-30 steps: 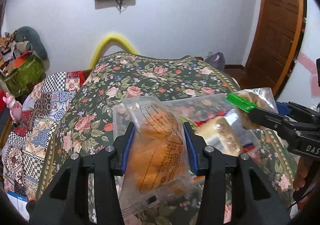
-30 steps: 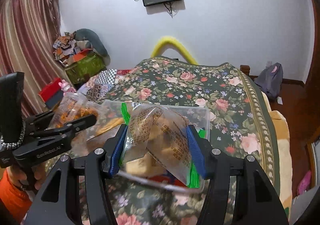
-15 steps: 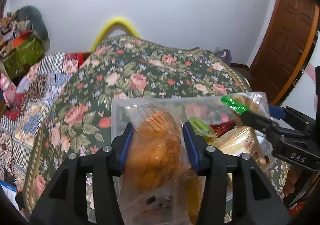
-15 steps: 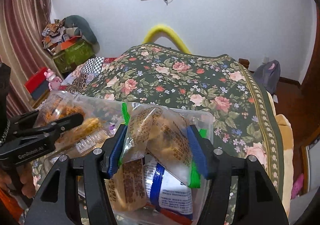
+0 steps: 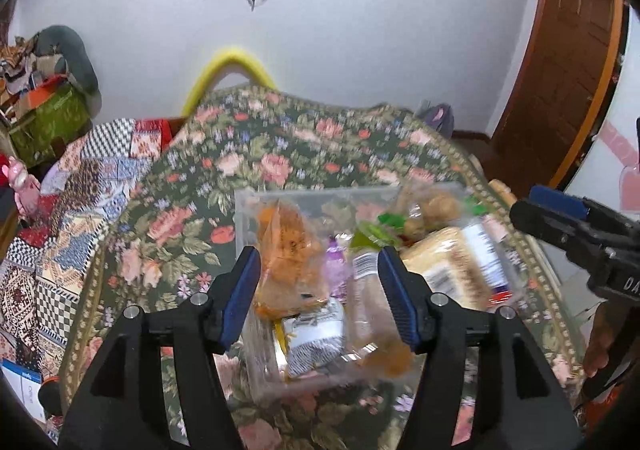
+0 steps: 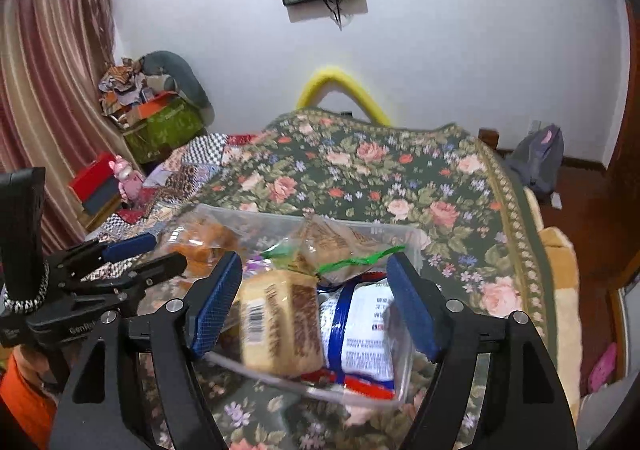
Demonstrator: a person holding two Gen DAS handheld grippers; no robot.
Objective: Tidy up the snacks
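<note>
A clear plastic bin (image 6: 412, 240) is seen resting on a floral bedspread (image 6: 400, 177), near the bed's close end. Open cover lies beyond the bin toward the wall; to the bin's right the bedspread's patterned border runs close by, then the bed edge and a wooden floor. A patchwork quilt (image 5: 80, 185) adjoins the bedspread on the left.

The bin's walls are thin, transparent and straight, its corners rounded. It is filled with crinkled, glossy packets: an orange snack bag (image 5: 288, 250) at the left end, a tan bread pack (image 6: 280, 322) with a barcode in the middle, a blue-and-white packet (image 6: 360, 326) on the right, and a clear bag with a green tie (image 6: 340, 246) on top toward the far wall. Details are softened by blur.

The left gripper (image 5: 320, 282) is held over the bin's left part, jaws just opened to a middling width; the orange bag lies between the blue pads but is not pressed. The right gripper (image 6: 316, 302) is held over the right part, jaws likewise just opened, nothing clamped, the bread pack and blue-and-white packet below them.
</note>
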